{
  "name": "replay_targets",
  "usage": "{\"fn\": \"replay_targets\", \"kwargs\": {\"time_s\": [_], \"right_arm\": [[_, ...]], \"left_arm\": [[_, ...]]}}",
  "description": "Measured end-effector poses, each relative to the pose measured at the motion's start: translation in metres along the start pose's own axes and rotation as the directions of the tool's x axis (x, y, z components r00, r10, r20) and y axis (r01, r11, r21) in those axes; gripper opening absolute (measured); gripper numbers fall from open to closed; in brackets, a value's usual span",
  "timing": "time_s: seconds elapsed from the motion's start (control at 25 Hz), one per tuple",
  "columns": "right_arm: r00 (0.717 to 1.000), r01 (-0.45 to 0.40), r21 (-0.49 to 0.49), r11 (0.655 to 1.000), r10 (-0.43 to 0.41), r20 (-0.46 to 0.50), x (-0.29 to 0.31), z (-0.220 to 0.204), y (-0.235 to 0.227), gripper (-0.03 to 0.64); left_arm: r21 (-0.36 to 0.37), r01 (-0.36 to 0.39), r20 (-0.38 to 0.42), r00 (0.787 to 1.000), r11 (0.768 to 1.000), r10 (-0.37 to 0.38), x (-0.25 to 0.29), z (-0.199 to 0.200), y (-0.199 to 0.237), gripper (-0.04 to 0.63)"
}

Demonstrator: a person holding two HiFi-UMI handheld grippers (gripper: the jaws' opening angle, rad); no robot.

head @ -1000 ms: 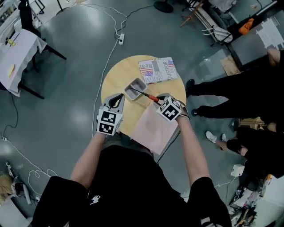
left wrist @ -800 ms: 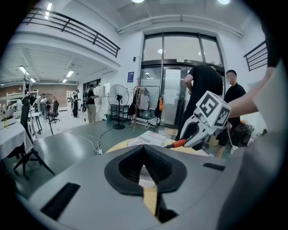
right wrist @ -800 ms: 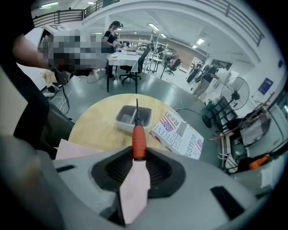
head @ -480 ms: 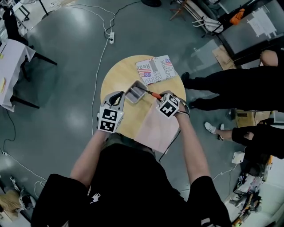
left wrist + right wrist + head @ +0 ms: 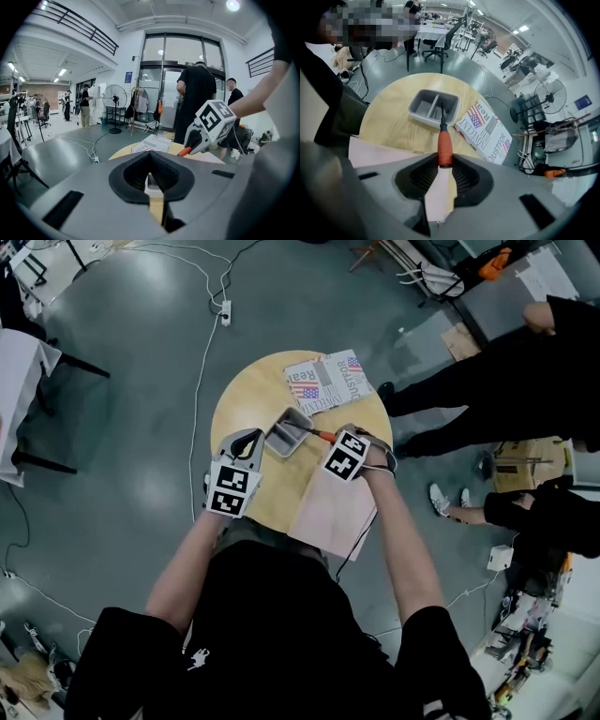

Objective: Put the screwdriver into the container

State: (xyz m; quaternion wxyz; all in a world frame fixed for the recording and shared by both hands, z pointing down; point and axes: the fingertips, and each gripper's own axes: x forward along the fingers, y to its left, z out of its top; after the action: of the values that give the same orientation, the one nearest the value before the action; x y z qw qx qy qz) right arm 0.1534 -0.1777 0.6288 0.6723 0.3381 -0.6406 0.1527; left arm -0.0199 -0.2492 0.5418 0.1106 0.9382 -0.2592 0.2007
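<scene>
A grey two-compartment container (image 5: pixel 284 433) stands on the round wooden table (image 5: pixel 234 409). My right gripper (image 5: pixel 333 442) is shut on the orange handle of the screwdriver (image 5: pixel 322 436), pointing steeply down. In the right gripper view the screwdriver (image 5: pixel 444 144) sticks out of the jaws, and its dark shaft reaches into the container (image 5: pixel 417 112) beside the divider. My left gripper (image 5: pixel 250 441) hovers just left of the container. A narrow gap shows between its jaws (image 5: pixel 151 180) and nothing is held. The left gripper view shows the right gripper (image 5: pixel 192 143) and the orange handle (image 5: pixel 184 151).
A magazine (image 5: pixel 323 379) lies at the table's far side, just beyond the container. A pink sheet (image 5: pixel 333 512) hangs over the near right edge. People (image 5: pixel 487 381) stand close to the table's right. A cable (image 5: pixel 202 362) runs over the floor at left.
My right gripper has tipped further downward and sunk a little with the screwdriver, its shaft now dipping into the container. The left gripper has shifted closer to the container's left side.
</scene>
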Motion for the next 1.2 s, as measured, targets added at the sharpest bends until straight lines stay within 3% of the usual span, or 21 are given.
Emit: {"fn": "replay_targets", "kwargs": {"time_s": [0.76, 1.2], "right_arm": [[0.984, 0.020, -0.233, 0.972, -0.060, -0.165, 0.009, 0.025, -0.010, 0.094], [0.992, 0.026, -0.252, 0.967, -0.057, -0.116, 0.010, 0.036, -0.007, 0.100]], "left_arm": [[-0.028, 0.010, 0.014, 1.000, 1.000, -0.010, 0.000, 0.000, 0.012, 0.003], [-0.034, 0.004, 0.006, 1.000, 0.999, -0.004, -0.008, -0.004, 0.025, 0.003]]}}
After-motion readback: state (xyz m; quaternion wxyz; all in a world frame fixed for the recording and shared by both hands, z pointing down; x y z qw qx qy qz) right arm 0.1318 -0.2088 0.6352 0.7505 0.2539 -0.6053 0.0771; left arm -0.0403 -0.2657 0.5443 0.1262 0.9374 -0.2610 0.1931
